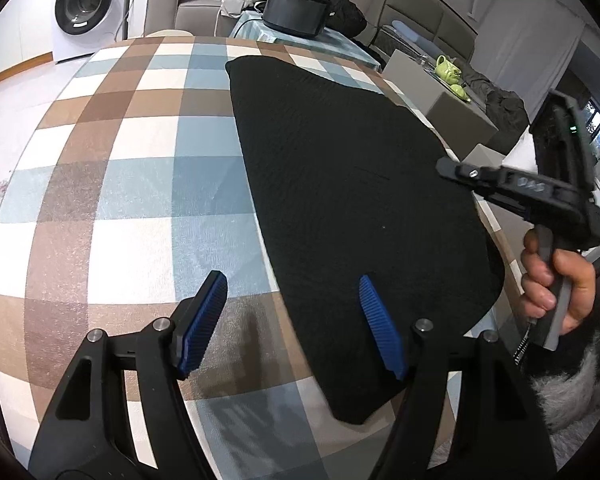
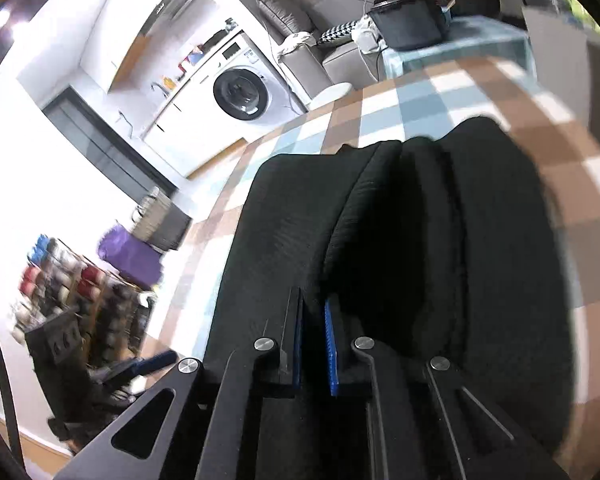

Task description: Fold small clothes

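Garment: a black cloth (image 1: pixel 340 184) lies flat on the checked tablecloth (image 1: pixel 132 184), filling the centre and right of the left wrist view. In the right wrist view the same cloth (image 2: pixel 480 240) bunches into soft ridges running up the middle of the frame.

Left gripper: the left gripper (image 1: pixel 294 292) hangs at the bottom of its own view with its jaws standing apart. One blue pad (image 1: pixel 204 324) sits over bare tablecloth, the other over the cloth's near edge. Nothing is pinched between them.

Right gripper: the right gripper (image 2: pixel 314 304) is shut to a narrow slit at lower centre of its view, with dark fabric seeming to sit in the gap. I judge it to be nipped on a fold of the black cloth, though dark on dark leaves some doubt. From the left wrist view the same tool (image 1: pixel 456 170) appears at the right edge, held by a hand (image 1: pixel 556 292), its tip over the cloth's right border.

Step in hand: judged to be the start of a fold, one side of the cloth taken up at the right.

Next move calls for: carrying the pinched edge across toward the left of the cloth while the left gripper closes on or pins the near edge, so the flat part does not drag.

Risk: a thin pinch may slip out mid-carry.
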Available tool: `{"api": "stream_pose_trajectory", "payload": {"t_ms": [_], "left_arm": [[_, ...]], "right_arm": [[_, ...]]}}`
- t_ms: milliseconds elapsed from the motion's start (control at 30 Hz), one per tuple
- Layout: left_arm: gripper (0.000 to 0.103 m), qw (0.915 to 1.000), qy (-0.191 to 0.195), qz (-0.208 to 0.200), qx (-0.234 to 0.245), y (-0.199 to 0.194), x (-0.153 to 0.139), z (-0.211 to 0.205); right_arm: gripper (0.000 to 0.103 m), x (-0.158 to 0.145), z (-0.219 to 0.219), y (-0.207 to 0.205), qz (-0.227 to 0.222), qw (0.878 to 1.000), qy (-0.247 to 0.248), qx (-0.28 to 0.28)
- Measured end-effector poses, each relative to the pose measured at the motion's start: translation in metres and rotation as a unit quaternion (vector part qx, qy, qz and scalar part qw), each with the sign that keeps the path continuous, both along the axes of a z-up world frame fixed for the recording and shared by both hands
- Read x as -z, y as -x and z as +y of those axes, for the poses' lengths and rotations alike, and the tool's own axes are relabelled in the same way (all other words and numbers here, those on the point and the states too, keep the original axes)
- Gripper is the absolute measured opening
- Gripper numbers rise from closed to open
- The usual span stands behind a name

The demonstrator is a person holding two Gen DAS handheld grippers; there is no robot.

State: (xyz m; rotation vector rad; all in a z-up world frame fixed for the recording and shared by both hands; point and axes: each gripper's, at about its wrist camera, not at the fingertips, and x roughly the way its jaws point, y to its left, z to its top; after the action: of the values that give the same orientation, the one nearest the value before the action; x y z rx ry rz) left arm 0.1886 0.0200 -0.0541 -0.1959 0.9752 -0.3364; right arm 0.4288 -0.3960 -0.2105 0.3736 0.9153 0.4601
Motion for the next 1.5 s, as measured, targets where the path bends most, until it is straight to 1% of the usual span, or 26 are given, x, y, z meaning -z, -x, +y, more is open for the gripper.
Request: {"api": "stream_pose_trajectory", "payload": {"t_ms": [67, 133, 167, 267, 300, 333, 400, 500, 567, 600, 633, 667, 700, 800, 833, 867, 900, 933, 1000, 1067, 1167, 1233, 1267, 1367, 1467, 1500], "left_arm": [[0.066, 1.0000, -0.001, 0.000, 0.005, -0.001, 0.000, -0.004], [0.066, 0.9999, -0.005, 0.001, 0.014, 0.000, 0.000, -0.011], [0.066, 0.9998, -0.008, -0.001, 0.021, 0.002, -0.001, -0.014], [0.066, 0.9992, -0.008, -0.001, 0.039, 0.007, 0.000, -0.020], [0.066, 0.9990, -0.005, 0.001, 0.045, 0.009, 0.001, -0.021], [0.066, 0.9988, -0.003, 0.004, 0.050, 0.011, 0.003, -0.021], [0.066, 0.9979, -0.002, 0.011, 0.063, 0.016, 0.008, -0.022], [0.066, 0.9961, -0.001, 0.019, 0.086, 0.025, 0.015, -0.023], [0.066, 0.9951, -0.005, 0.025, 0.096, 0.029, 0.020, -0.023], [0.066, 0.9949, -0.010, 0.027, 0.097, 0.030, 0.021, -0.023], [0.066, 0.9949, -0.015, 0.028, 0.096, 0.030, 0.022, -0.023], [0.066, 0.9950, -0.019, 0.028, 0.094, 0.030, 0.023, -0.022], [0.066, 0.9952, -0.022, 0.028, 0.092, 0.030, 0.023, -0.021], [0.067, 0.9951, -0.033, 0.026, 0.090, 0.032, 0.021, -0.020], [0.067, 0.9950, -0.035, 0.026, 0.090, 0.033, 0.021, -0.019], [0.068, 0.9950, -0.036, 0.026, 0.090, 0.033, 0.022, -0.018], [0.068, 0.9948, -0.037, 0.027, 0.090, 0.033, 0.022, -0.018], [0.068, 0.9947, -0.038, 0.029, 0.091, 0.033, 0.023, -0.017], [0.068, 0.9947, -0.040, 0.031, 0.089, 0.032, 0.024, -0.017], [0.068, 0.9949, -0.043, 0.032, 0.086, 0.032, 0.024, -0.016], [0.068, 0.9958, -0.031, 0.027, 0.081, 0.032, 0.021, -0.011], [0.068, 0.9967, -0.022, 0.025, 0.074, 0.030, 0.019, -0.007], [0.068, 0.9973, -0.019, 0.024, 0.067, 0.028, 0.019, -0.005], [0.068, 0.9988, -0.010, 0.024, 0.042, 0.021, 0.017, 0.001], [0.068, 0.9993, -0.001, 0.028, 0.023, 0.016, 0.016, 0.006], [0.068, 0.9994, -0.001, 0.028, 0.018, 0.014, 0.015, 0.007]], "right_arm": [[0.009, 0.017, -0.005, -0.009, 0.034, 0.999, 0.009, 0.020], [0.010, 0.036, -0.011, -0.019, 0.081, 0.996, -0.018, 0.033], [0.010, 0.038, -0.013, -0.018, 0.087, 0.995, -0.031, 0.034], [0.022, 0.026, -0.017, 0.001, 0.069, 0.996, -0.063, 0.008], [0.033, 0.026, -0.019, 0.007, 0.068, 0.995, -0.069, -0.001], [0.041, 0.025, -0.020, 0.016, 0.068, 0.995, -0.075, -0.011], [0.041, 0.022, -0.015, 0.041, 0.069, 0.993, -0.081, -0.045], [0.041, 0.025, -0.003, 0.072, 0.071, 0.992, -0.037, -0.095], [0.041, 0.027, 0.004, 0.086, 0.059, 0.992, -0.017, -0.108], [0.039, 0.027, 0.007, 0.089, 0.055, 0.993, -0.011, -0.108], [0.027, 0.027, 0.012, 0.090, 0.045, 0.994, 0.004, -0.101], [0.018, 0.026, 0.016, 0.089, 0.041, 0.994, 0.017, -0.100], [0.006, 0.023, 0.019, 0.089, 0.036, 0.994, 0.018, -0.104], [0.005, 0.001, 0.015, 0.097, 0.003, 0.994, -0.012, -0.111], [0.005, -0.003, 0.012, 0.102, 0.001, 0.993, -0.022, -0.113], [0.005, -0.006, 0.009, 0.106, 0.006, 0.993, -0.015, -0.117], [0.004, -0.004, 0.010, 0.106, 0.014, 0.993, 0.009, -0.117], [0.004, 0.003, 0.011, 0.105, 0.029, 0.992, 0.031, -0.117], [0.005, 0.022, 0.016, 0.097, 0.068, 0.989, 0.054, -0.117], [0.005, 0.025, 0.021, 0.095, 0.069, 0.989, 0.063, -0.118], [0.014, 0.008, 0.021, 0.095, 0.043, 0.991, 0.041, -0.120], [0.031, 0.000, 0.006, 0.090, 0.026, 0.995, 0.017, -0.090], [0.035, -0.001, 0.001, 0.086, 0.025, 0.997, 0.013, -0.075], [0.037, 0.011, -0.011, 0.073, 0.049, 0.998, 0.006, -0.029], [0.037, 0.028, -0.019, 0.057, 0.065, 0.998, -0.015, -0.021], [0.037, 0.029, -0.017, 0.053, 0.056, 0.998, -0.024, -0.022]]}}
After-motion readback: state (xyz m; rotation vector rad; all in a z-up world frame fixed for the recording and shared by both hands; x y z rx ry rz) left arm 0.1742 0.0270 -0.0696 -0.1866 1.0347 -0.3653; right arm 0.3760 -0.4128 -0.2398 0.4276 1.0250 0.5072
